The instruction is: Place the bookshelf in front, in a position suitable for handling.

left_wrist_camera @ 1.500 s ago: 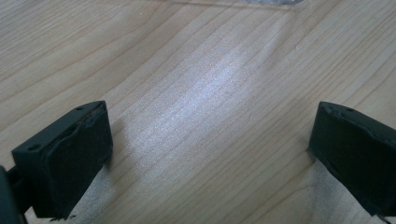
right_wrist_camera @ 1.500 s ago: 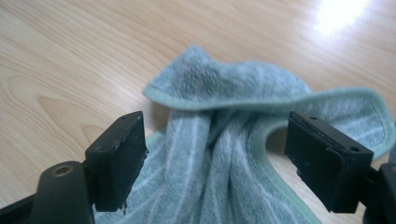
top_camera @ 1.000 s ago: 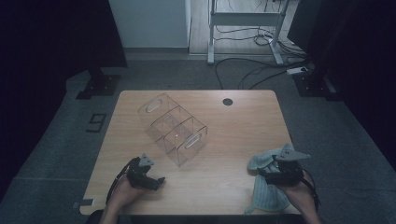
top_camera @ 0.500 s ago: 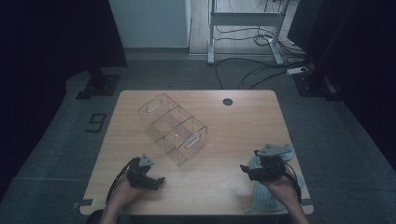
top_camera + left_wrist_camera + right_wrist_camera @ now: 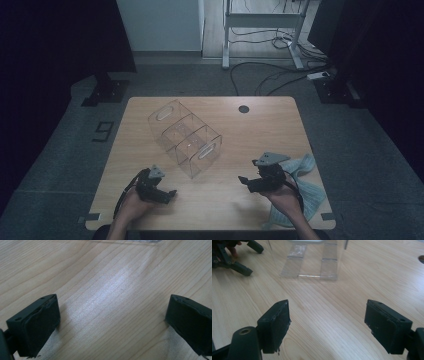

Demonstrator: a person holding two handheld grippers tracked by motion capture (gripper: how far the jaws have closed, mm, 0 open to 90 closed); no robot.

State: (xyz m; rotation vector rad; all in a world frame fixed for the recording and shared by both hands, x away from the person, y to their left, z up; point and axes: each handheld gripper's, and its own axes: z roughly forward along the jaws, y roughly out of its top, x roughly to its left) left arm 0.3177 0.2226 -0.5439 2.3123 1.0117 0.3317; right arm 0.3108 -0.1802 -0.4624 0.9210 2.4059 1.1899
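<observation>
High view: right gripper, jaws spread and empty, is aimed at clear box; approach and grasp are needed next.

Dim overhead view, soft tabletop glare

Two handheld grippers near the clear acrylic organizer: the left gripper and right gripper are black, each topped by a grey three-cornered plate and trailing a black cable. Each ends in two blocky black jaws with dark, worn pads and small screw holes. The person's forearms on the organizer's near side are bare, without sleeves.
</observation>
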